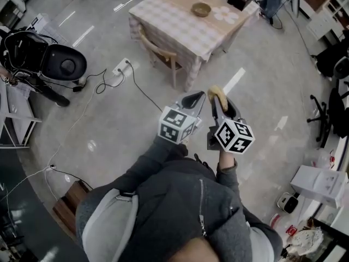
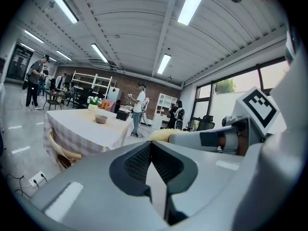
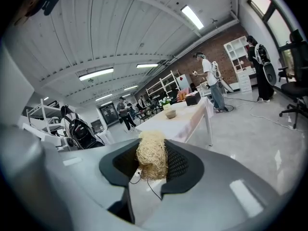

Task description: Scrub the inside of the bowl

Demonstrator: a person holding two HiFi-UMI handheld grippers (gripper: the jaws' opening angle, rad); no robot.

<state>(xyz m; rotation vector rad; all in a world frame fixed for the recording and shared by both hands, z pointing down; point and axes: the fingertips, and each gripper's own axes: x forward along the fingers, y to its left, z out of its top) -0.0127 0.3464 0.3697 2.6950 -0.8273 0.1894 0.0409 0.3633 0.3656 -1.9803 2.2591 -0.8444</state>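
Both hands are holding their grippers side by side, pointing slightly downward over the grey floor. The left gripper is clenched on nothing, and the right gripper is grasping a straw-coloured fibre scrubber. Well ahead, a wooden chair is standing tucked against the checked-cloth bench, and the bowl is sitting on that bench, well apart from both grippers.

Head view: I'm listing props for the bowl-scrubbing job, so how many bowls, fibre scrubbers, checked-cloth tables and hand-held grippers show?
Bowl: 1
Fibre scrubber: 1
Checked-cloth table: 1
Hand-held grippers: 2, left hand-held gripper and right hand-held gripper
Total: 5
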